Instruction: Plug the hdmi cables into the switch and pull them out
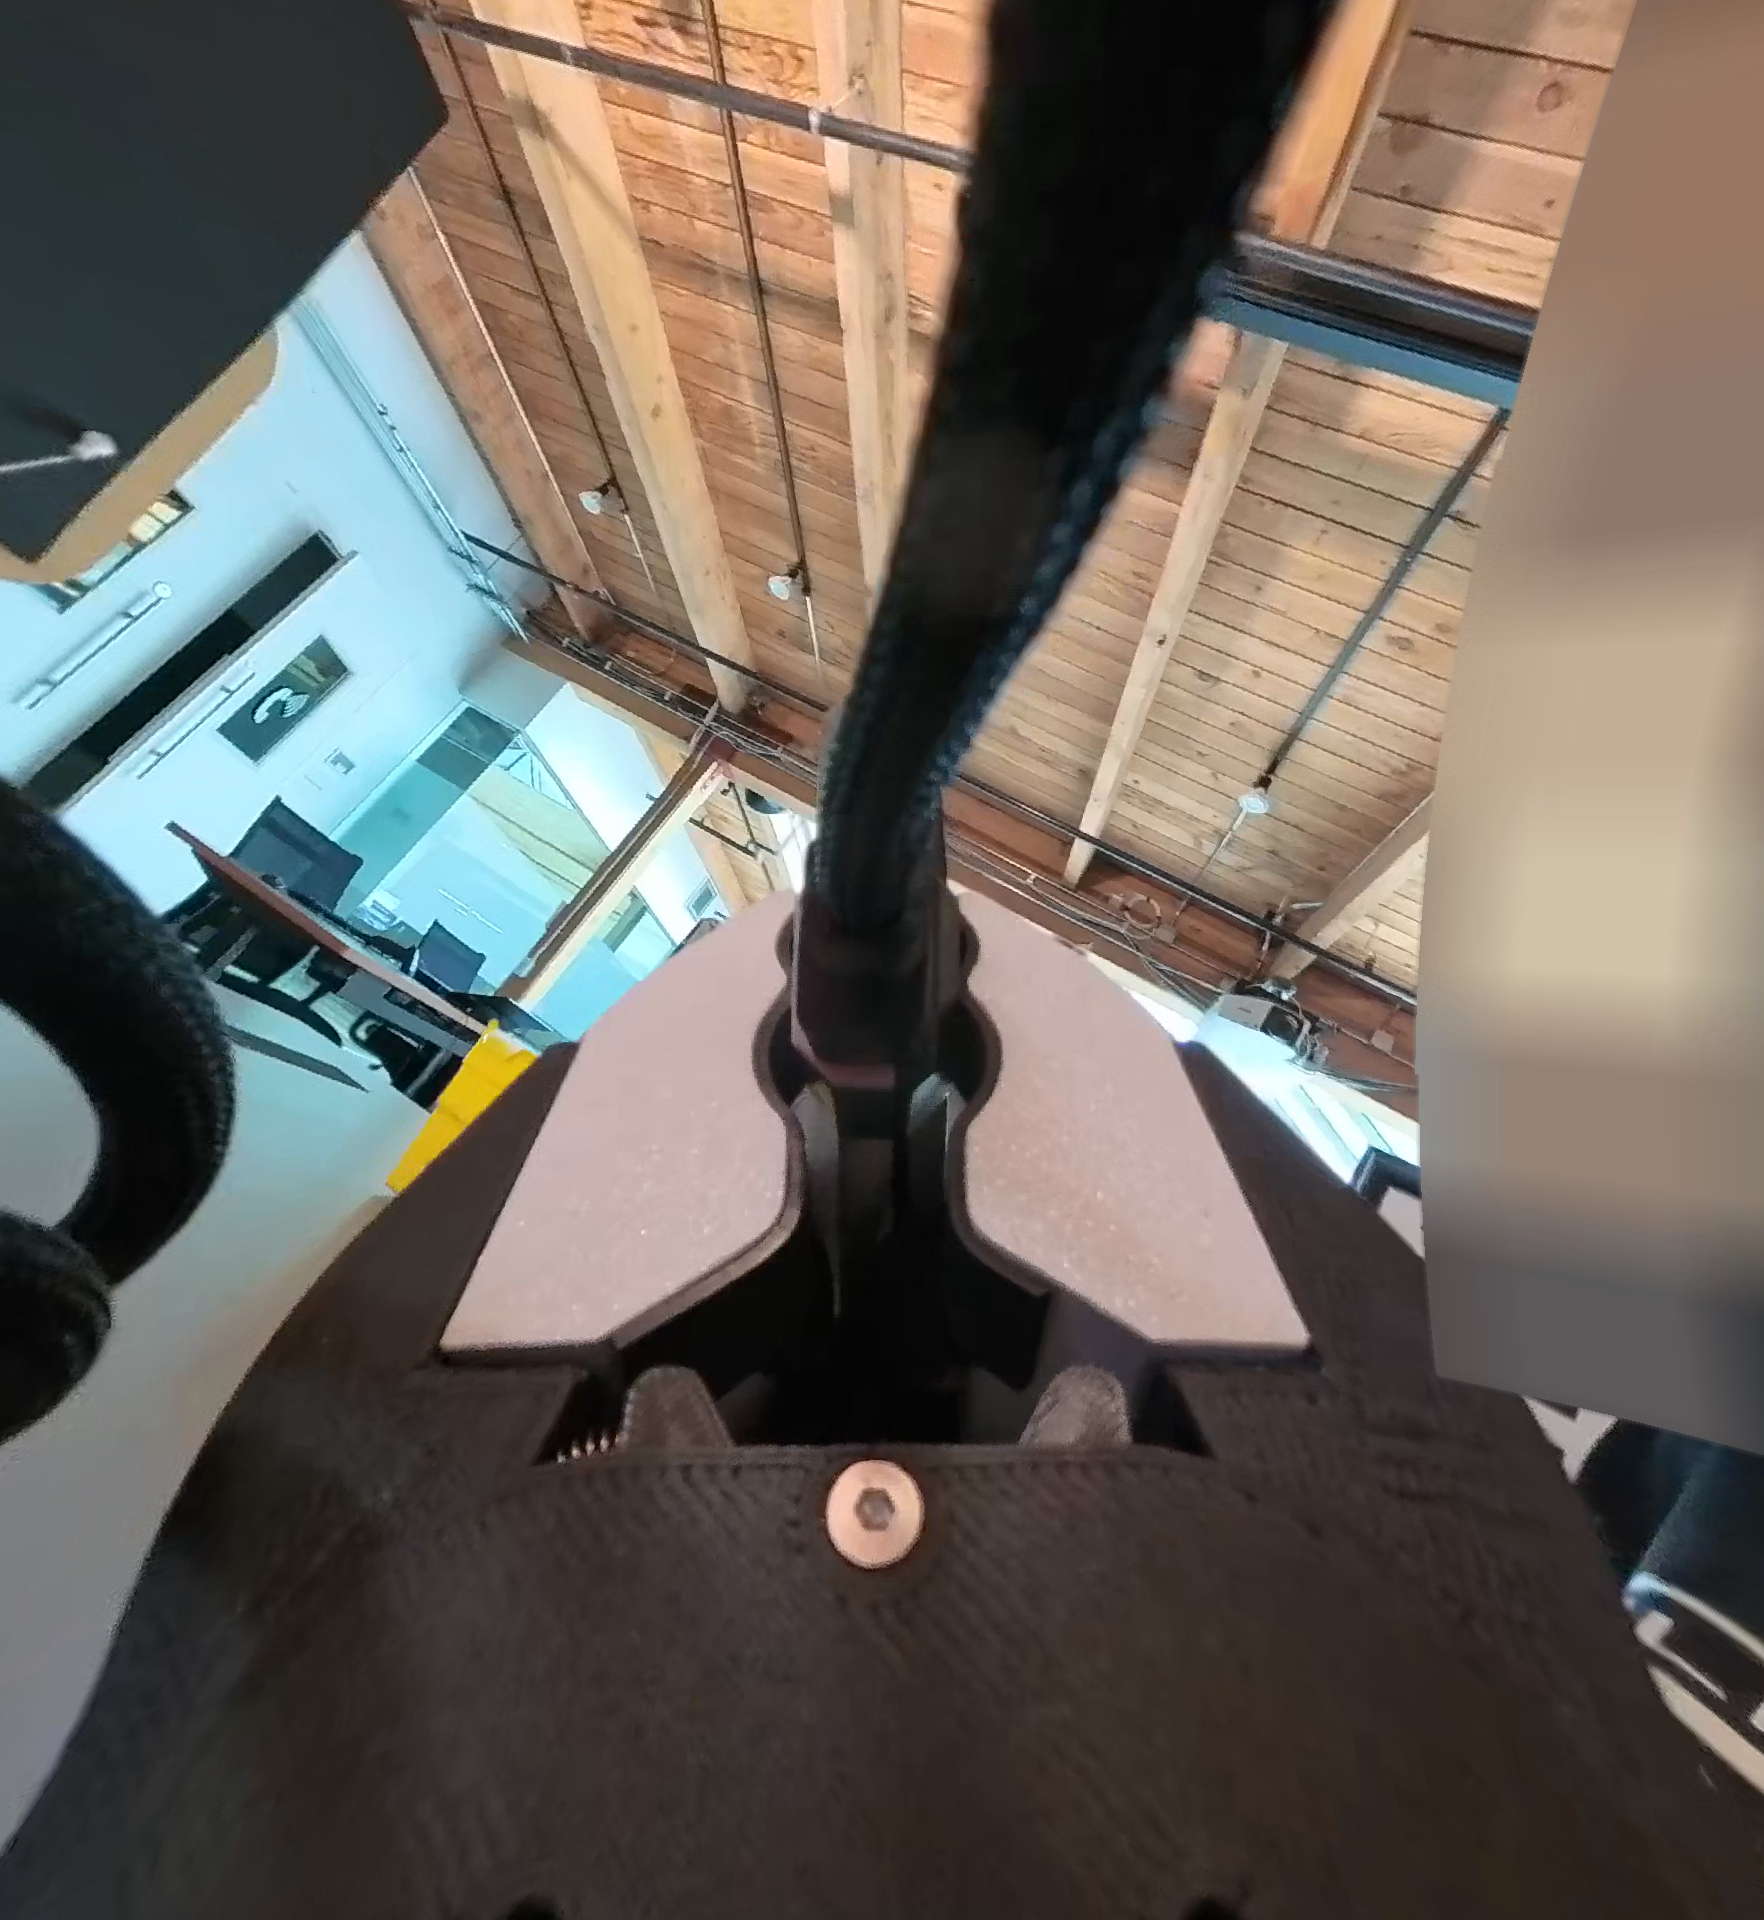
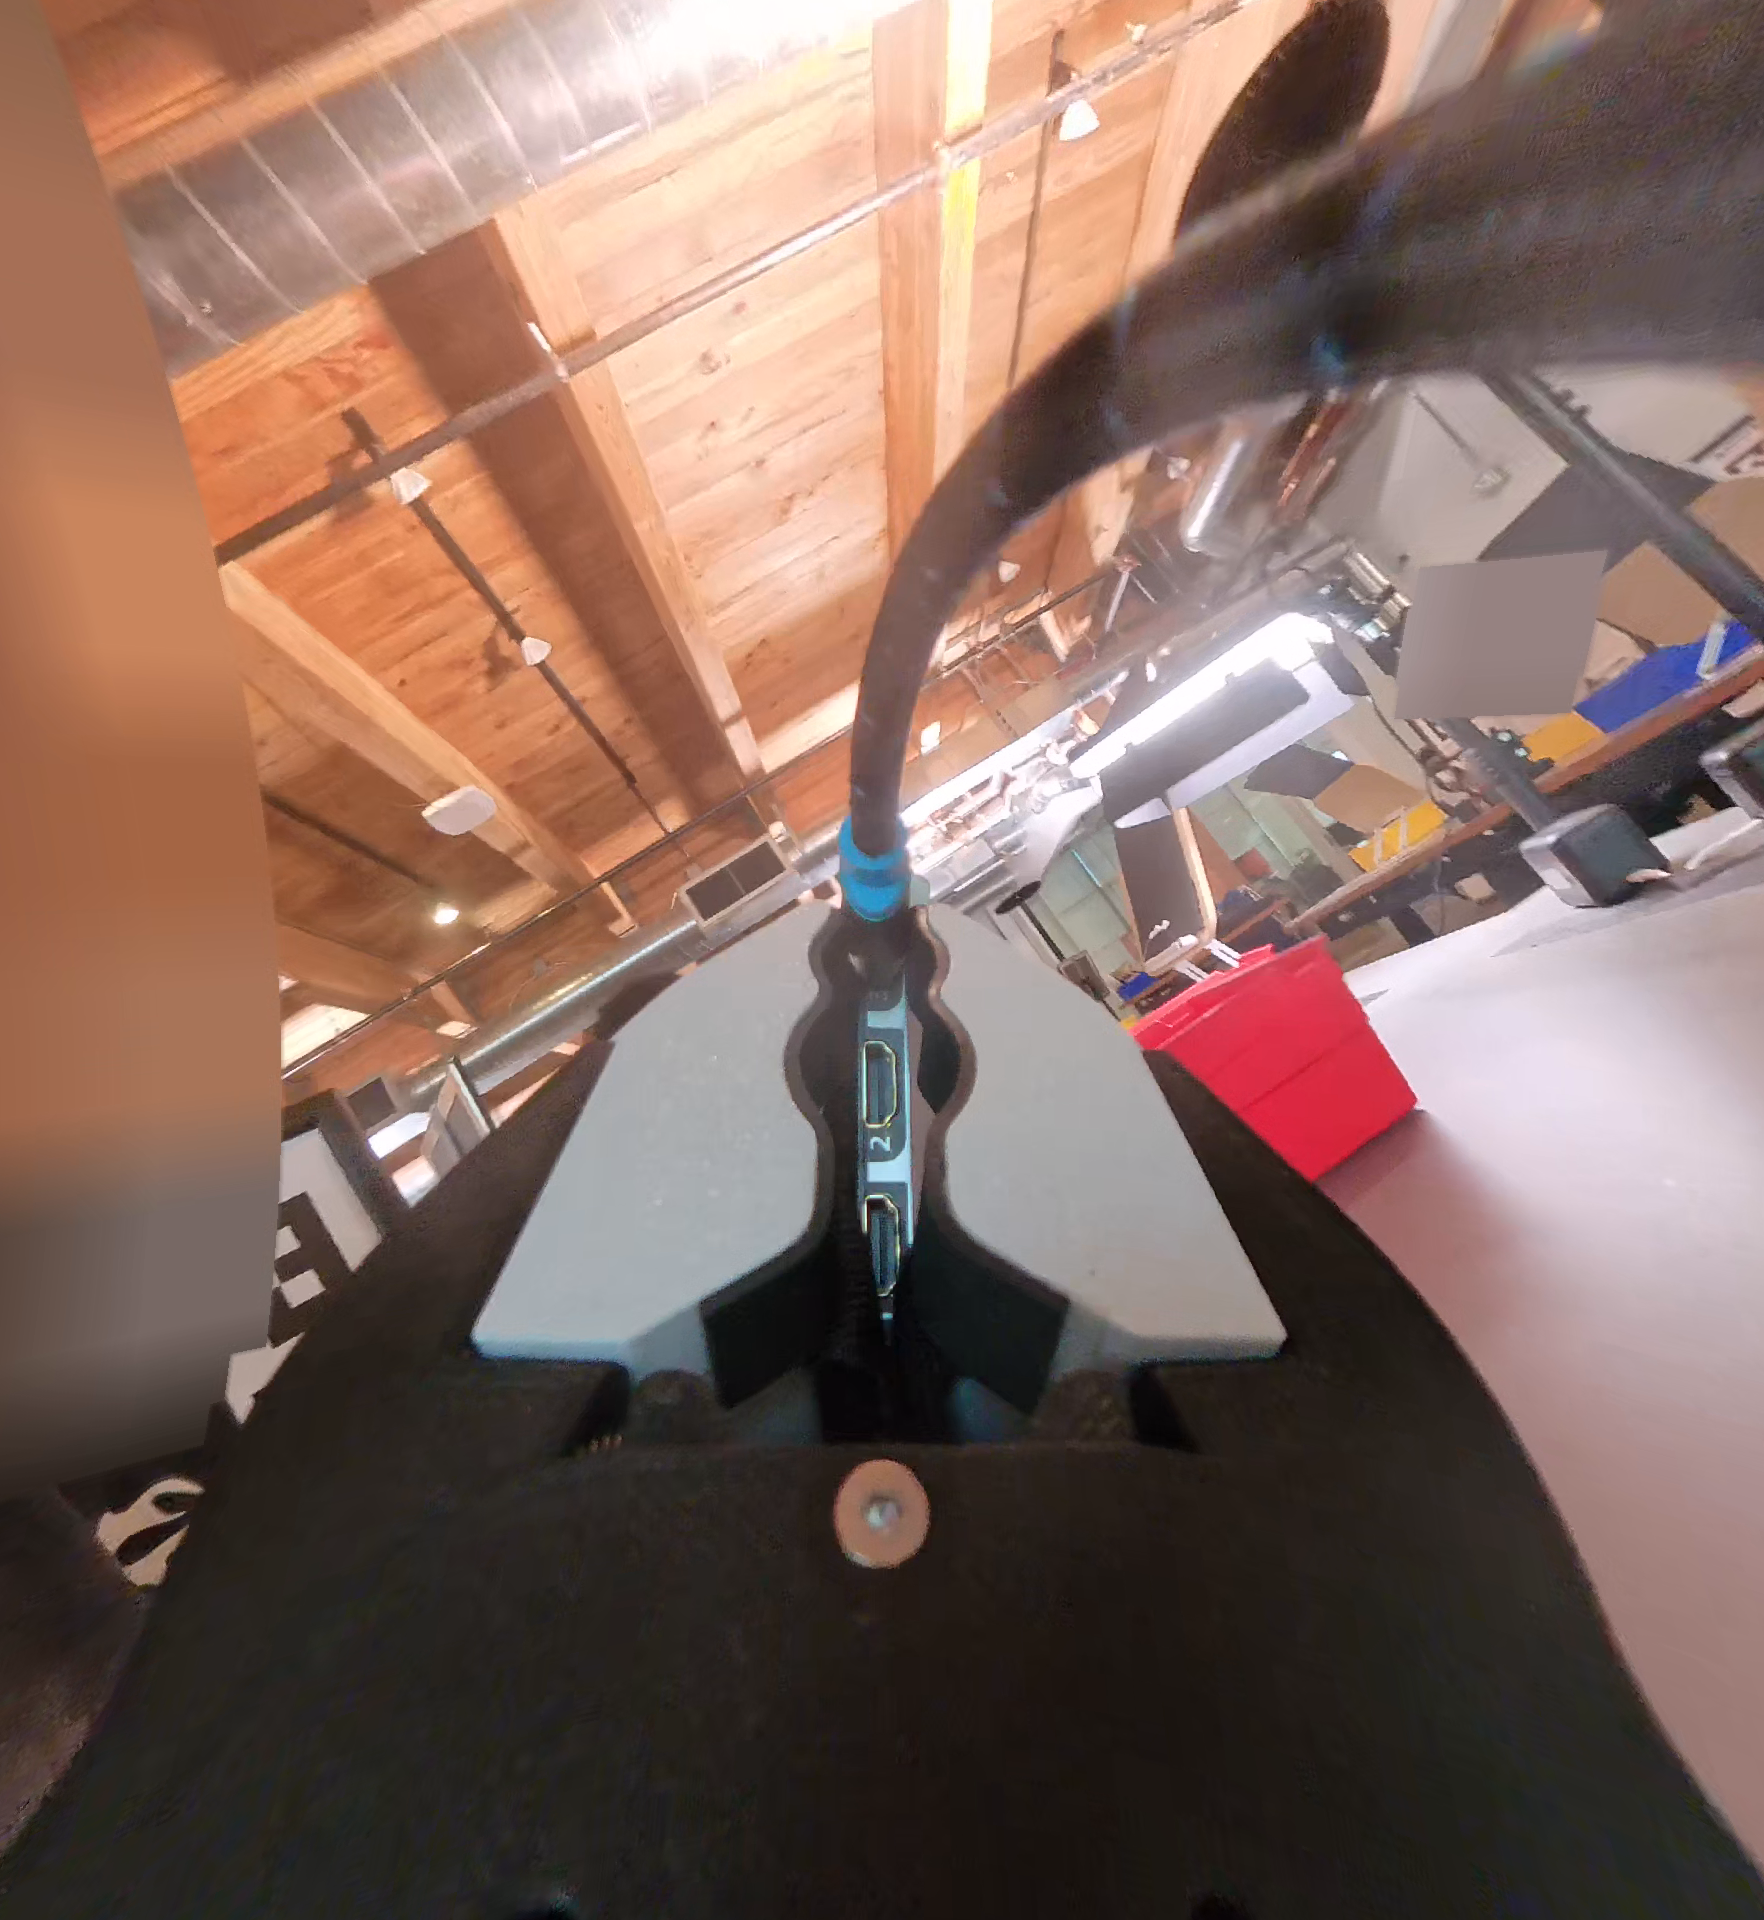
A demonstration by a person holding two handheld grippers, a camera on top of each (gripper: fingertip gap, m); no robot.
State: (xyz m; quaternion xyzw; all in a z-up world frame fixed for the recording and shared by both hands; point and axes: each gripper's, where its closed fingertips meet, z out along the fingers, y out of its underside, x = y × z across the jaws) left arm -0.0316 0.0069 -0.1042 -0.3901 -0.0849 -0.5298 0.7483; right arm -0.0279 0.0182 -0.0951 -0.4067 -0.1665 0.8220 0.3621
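Braided black HDMI cable [image 1: 961, 582] rises from between the foam pads of the left gripper [image 1: 878, 1049], its dark connector [image 1: 847, 1023] pinched there, pointing up toward a wooden-beam ceiling [image 1: 1117, 644]. A second braided loop [image 1: 130, 997] curls at the left edge. The right gripper [image 2: 883, 1101], also tilted upward, clamps the slim switch [image 2: 883, 1132] edge-on, two empty gold-rimmed ports facing the camera; its own black cable [image 2: 919, 644] with a blue collar [image 2: 870, 883] arcs away above. A red bin [image 2: 1283, 1049] sits on the table [image 2: 1584, 1143] at right.
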